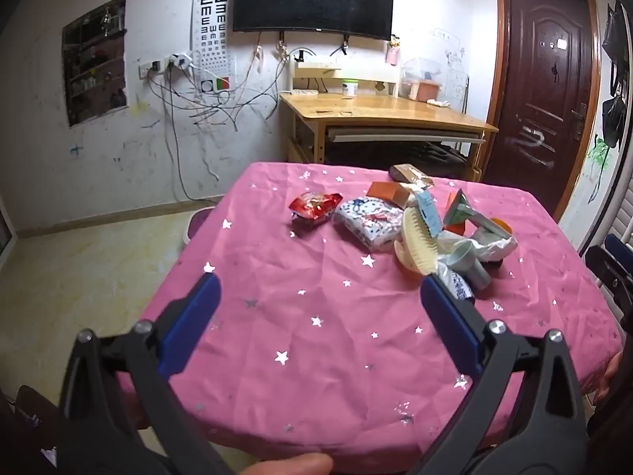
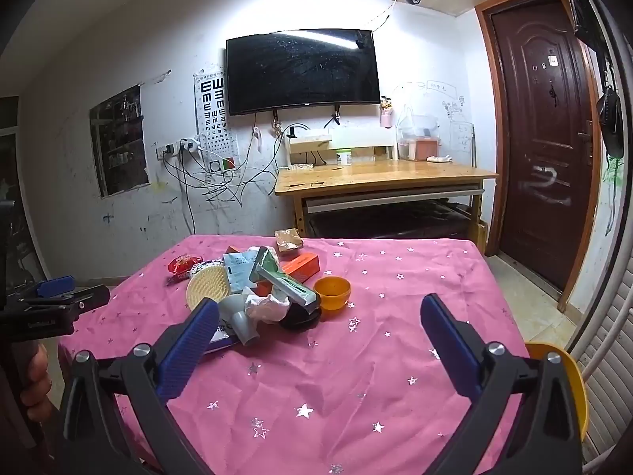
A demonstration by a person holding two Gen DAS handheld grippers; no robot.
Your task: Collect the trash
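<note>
Nothing had been picked up yet; by the look of it, the task was at its opening reach. The left gripper (image 1: 320, 304) hung over the near half of the desk (image 1: 277, 277) with its jaws spread wide and nothing between them, and the right gripper (image 2: 320, 328) stood likewise agape and empty in the lower part of its own view.

The trash sat in one loose heap at the centre right of the left view and the centre left of the right view, on the pink star-printed cloth. It held a red snack wrapper (image 1: 314, 206) at the heap's left edge, a white patterned packet (image 1: 370, 221) just beside it, a crumpled white tissue (image 2: 265, 304), an orange carton (image 2: 302, 267) and a green-and-white box (image 2: 283, 279), mixed with a cream round brush (image 2: 207, 287) and an orange bowl (image 2: 332, 287).

The next move probably called for choosing one light piece, such as the wrapper lying apart, and lowering a gripper around it. Which container should receive it could not be told.
</note>
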